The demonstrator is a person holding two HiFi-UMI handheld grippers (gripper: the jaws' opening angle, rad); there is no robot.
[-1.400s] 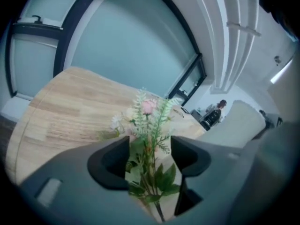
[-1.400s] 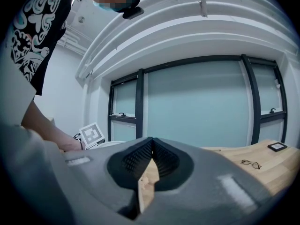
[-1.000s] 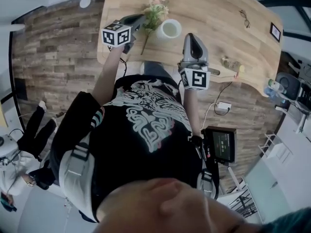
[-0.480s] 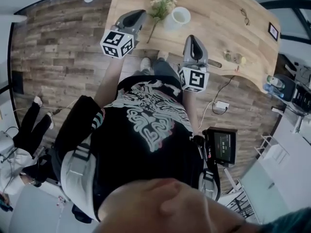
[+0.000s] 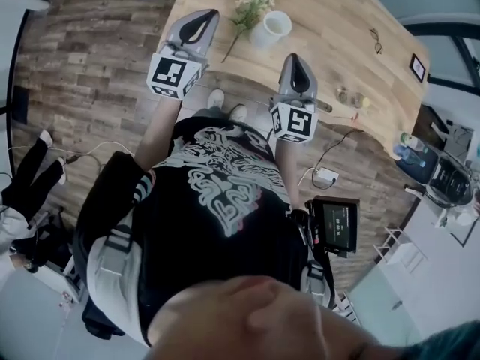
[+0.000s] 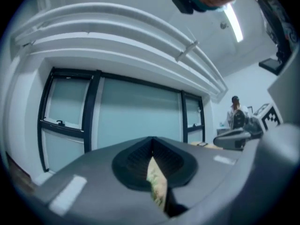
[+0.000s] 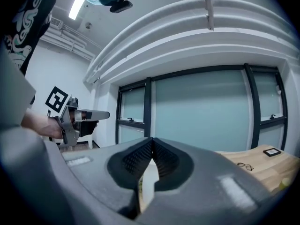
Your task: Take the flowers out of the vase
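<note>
Since a second ago the left gripper [image 5: 205,18] has come up off the table [image 5: 330,21] and away from the flower stem, and it now hangs level above the table's near left corner. Its jaws are pressed together on nothing; only a pale sliver of the scene beyond shows through the slit. The right gripper [image 5: 298,58] is likewise closed and empty, level over the near edge. One white vase [image 5: 264,36] stands upright on the wood, and its mouth looks empty. The flowers [image 5: 253,3], a single small bunch, lie on the table just beside it on the left, blossoms by the rim and the stem trailing toward the near edge. Also on the table are one pair of eyeglasses [image 5: 376,40] and one small picture frame [image 5: 415,67], both well apart from the vase. A few small things [image 5: 350,96] near the right edge are too small to identify. A blurred patch covers the bottom of the head view, and the table's far side is cut off by the frame.
</note>
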